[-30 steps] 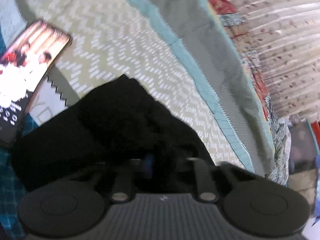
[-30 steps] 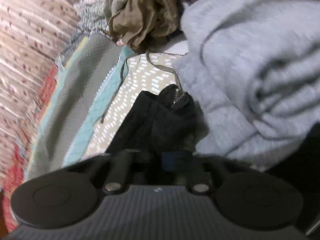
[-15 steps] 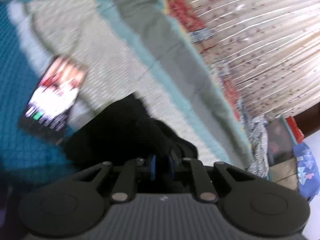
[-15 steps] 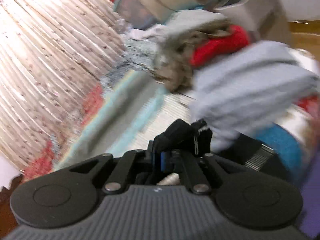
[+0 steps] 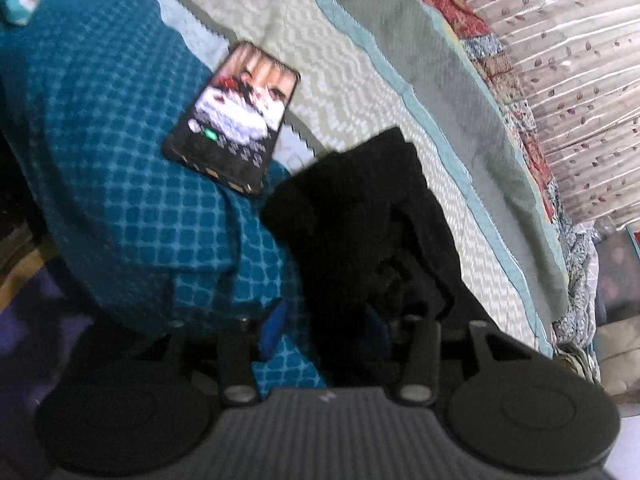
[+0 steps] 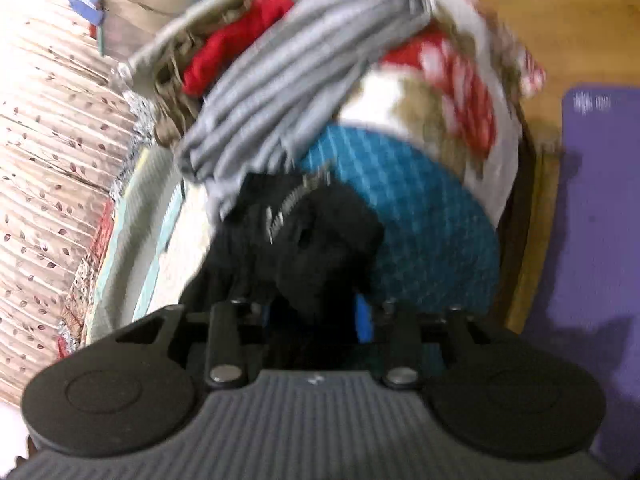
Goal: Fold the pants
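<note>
The black pants [image 5: 360, 216] lie bunched on the bed, spilling from the zigzag quilt onto the teal checked blanket. My left gripper [image 5: 326, 324] has its jaws spread, with pants cloth lying between the blue pads. In the right wrist view the pants [image 6: 316, 240] show a metal zipper at the top. My right gripper [image 6: 316, 316] is also spread, with black cloth bunched between its pads. Whether the pads still press the cloth is hidden.
A phone [image 5: 236, 116] with a lit screen lies on the teal blanket [image 5: 120, 160]. A pile of clothes holds a grey sweater [image 6: 296, 76] and a red garment [image 6: 228, 52]. A purple mat [image 6: 600, 240] lies on the wooden floor. A pleated curtain [image 5: 560, 60] runs behind the bed.
Both grippers have opened from shut on the pants and pulled back toward the bed's near edge. The views have swung, bringing the teal blanket and the floor into sight.
</note>
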`<state>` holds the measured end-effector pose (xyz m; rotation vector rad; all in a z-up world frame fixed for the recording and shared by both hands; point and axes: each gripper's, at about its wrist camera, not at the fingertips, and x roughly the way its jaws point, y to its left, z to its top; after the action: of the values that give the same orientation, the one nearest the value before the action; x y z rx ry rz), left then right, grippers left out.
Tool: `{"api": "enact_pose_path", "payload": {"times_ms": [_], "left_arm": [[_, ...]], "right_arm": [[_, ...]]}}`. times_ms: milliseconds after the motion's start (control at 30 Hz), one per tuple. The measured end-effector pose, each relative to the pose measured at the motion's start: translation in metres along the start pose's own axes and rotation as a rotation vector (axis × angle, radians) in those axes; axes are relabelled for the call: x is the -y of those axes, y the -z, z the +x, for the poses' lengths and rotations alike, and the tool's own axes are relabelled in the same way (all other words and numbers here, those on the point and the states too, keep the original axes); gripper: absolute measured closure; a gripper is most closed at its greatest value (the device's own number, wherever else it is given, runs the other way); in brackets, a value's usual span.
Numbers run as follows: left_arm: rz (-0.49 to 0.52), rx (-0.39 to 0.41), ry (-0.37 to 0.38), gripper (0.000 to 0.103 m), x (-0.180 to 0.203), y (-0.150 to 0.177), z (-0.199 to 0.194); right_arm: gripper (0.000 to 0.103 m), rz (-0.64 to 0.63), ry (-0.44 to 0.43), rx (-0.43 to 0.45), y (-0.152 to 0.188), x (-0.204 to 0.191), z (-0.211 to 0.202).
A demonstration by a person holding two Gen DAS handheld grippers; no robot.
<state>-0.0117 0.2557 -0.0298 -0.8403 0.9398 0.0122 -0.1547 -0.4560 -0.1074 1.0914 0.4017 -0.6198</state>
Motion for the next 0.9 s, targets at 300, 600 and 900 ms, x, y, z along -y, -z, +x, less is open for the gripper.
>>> {"api": "enact_pose_path", "payload": {"times_ms": [300, 600, 900], "left_arm": [[-0.007, -0.037, -0.060, 0.050, 0.014, 0.006, 0.012], [0.029, -0.071, -0.108, 0.048, 0.037, 0.017, 0.029], [0.040, -0.101, -0.126, 0.048, 0.057, 0.025, 0.045]], "right_arm": [[0.043, -0.213, 0.034, 0.147, -0.034, -0.022, -0.020], [0.064, -0.610, -0.010, -0.093, -0.022, -0.076, 0.043], [0.093, -0.673, -0.005, 0.182, -0.032, -0.096, 0.008]]}}
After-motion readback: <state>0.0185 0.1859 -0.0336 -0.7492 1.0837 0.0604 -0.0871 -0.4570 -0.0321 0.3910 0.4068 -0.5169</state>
